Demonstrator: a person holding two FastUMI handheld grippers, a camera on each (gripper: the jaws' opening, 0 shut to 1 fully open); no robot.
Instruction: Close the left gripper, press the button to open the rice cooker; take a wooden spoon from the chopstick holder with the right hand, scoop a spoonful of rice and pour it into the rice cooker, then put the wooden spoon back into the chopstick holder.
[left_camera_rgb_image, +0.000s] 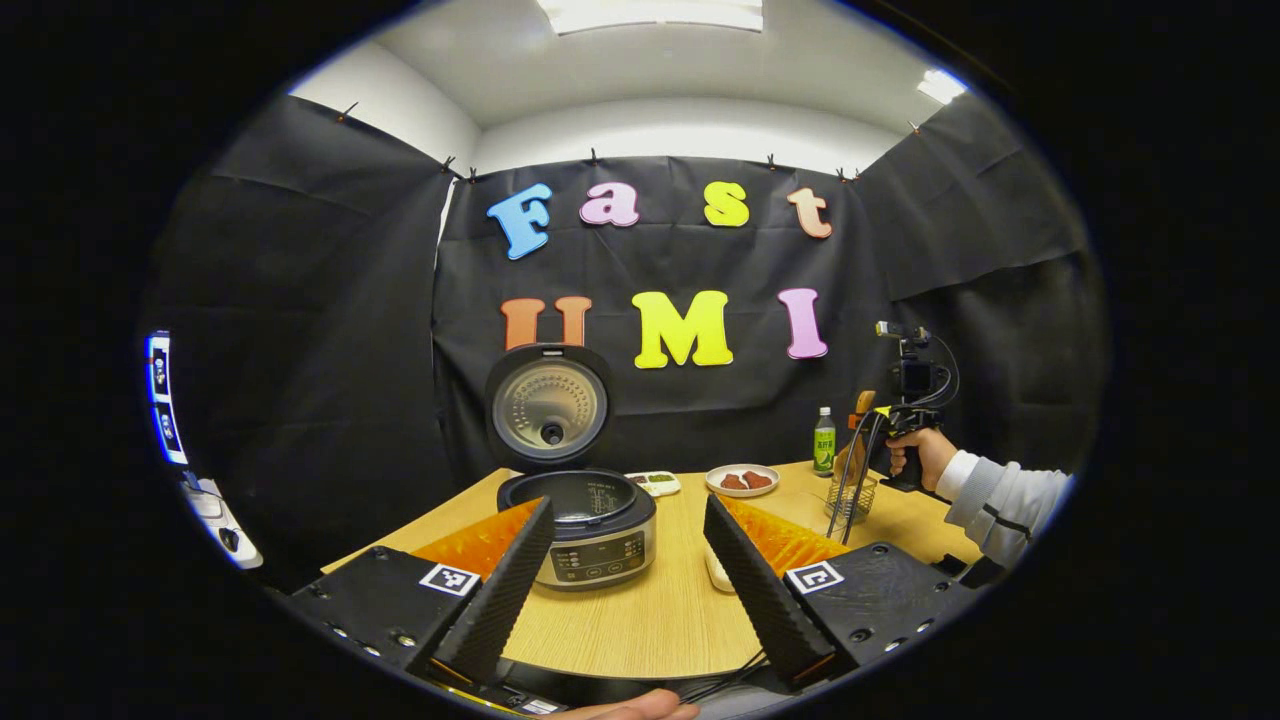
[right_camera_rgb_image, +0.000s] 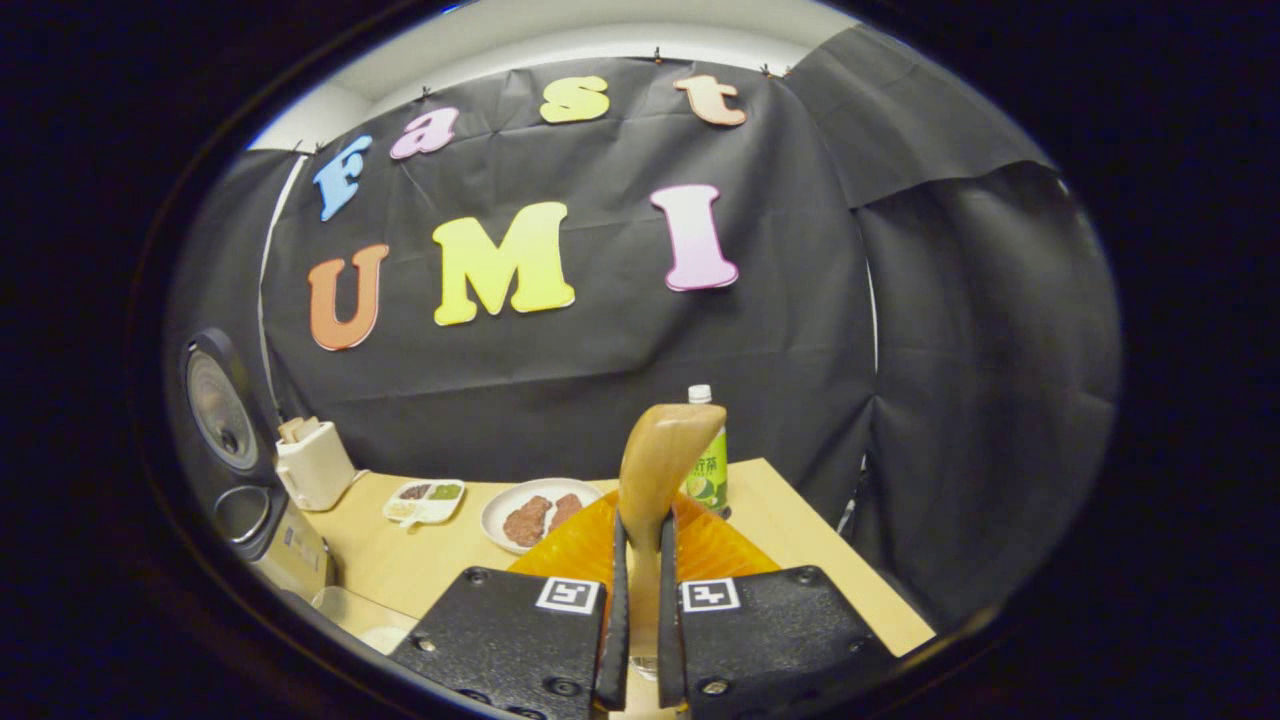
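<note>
Now, with the rice cooker (left_camera_rgb_image: 590, 520) open, the right gripper (right_camera_rgb_image: 641, 590) has its fingers clamped on the wooden spoon (right_camera_rgb_image: 655, 470) at the chopstick holder (left_camera_rgb_image: 850, 497), the left gripper (left_camera_rgb_image: 625, 590) fingers apart; lifting it clear likely comes next.

Ceiling panels (left_camera_rgb_image: 650, 12) light the booth evenly; soft shadows, sharp centre, strong fisheye bending at edges.
</note>
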